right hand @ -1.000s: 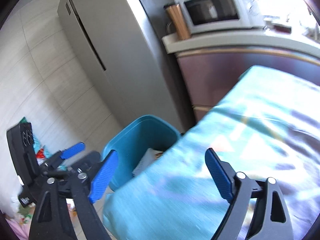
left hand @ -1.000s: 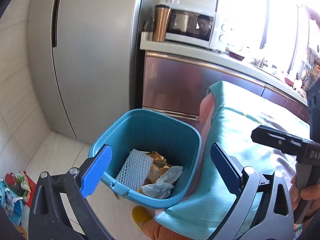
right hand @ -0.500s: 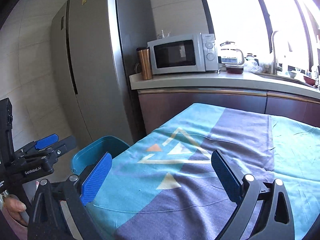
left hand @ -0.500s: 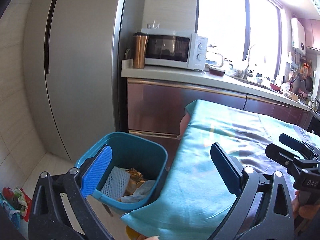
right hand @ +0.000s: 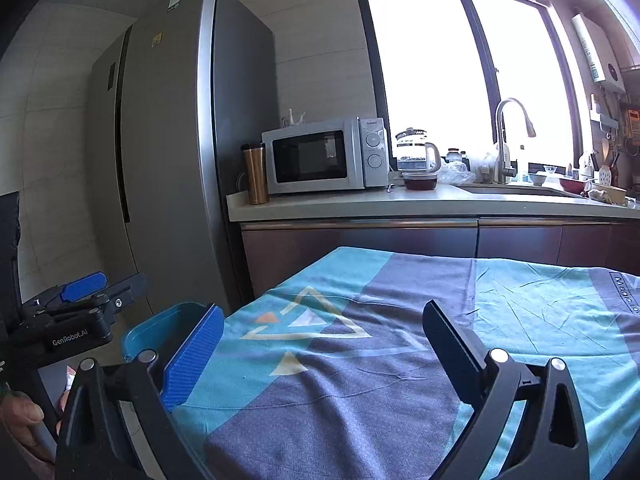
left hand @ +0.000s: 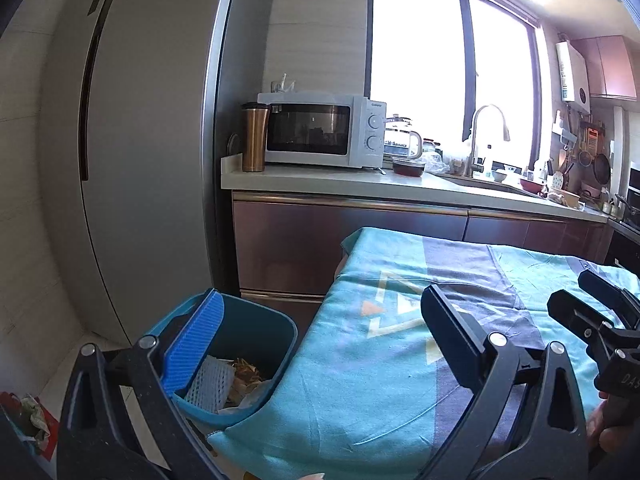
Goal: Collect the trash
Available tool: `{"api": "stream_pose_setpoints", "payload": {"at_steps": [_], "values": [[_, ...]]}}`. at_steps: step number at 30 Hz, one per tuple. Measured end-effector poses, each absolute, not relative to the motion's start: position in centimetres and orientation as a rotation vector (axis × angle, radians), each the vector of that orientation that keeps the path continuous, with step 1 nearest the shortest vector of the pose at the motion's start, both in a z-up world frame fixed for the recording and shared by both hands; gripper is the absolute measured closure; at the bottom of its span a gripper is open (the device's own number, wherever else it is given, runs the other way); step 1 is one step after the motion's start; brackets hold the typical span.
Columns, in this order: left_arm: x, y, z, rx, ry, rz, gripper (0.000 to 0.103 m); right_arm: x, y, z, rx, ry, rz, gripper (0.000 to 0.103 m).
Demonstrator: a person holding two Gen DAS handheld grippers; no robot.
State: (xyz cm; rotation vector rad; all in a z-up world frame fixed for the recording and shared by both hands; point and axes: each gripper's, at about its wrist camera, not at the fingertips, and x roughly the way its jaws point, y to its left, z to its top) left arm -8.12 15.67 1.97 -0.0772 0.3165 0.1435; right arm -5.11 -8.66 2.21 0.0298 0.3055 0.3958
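Observation:
A teal bin (left hand: 256,336) stands on the floor beside the table, holding white foam netting (left hand: 210,384), brown wrappers and crumpled white paper. My left gripper (left hand: 320,328) hovers open and empty over the table's left edge, its left finger above the bin. My right gripper (right hand: 320,340) is open and empty above the cloth-covered table (right hand: 520,320). The bin's rim (right hand: 160,324) shows at the lower left of the right wrist view, its contents hidden. No loose trash lies on the cloth in either view.
A tall steel fridge (left hand: 152,140) stands behind the bin. The counter (left hand: 360,184) carries a copper tumbler (left hand: 254,138), a white microwave (left hand: 320,134), a kettle and a sink faucet (left hand: 480,136). Colourful litter (left hand: 28,420) lies on the floor at left. A hand holds each gripper handle.
Both grippers rose and tilted up, swinging right from the bin toward the table. The bin slid to the lower left of both views; more of the counter and window came into sight.

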Motion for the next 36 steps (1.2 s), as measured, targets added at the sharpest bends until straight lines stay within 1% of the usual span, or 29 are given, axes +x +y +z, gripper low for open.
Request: {"api": "stream_pose_setpoints", "payload": {"at_steps": [18, 36], "values": [[-8.9, 12.8, 2.6, -0.026, 0.262, 0.115, 0.006, -6.6, -11.0, 2.7, 0.047, 0.26, 0.342, 0.007], [-8.6, 12.4, 2.7, -0.033, 0.248, 0.103, 0.006, -6.7, -12.1, 3.1, 0.042, 0.238, 0.321, 0.007]]}}
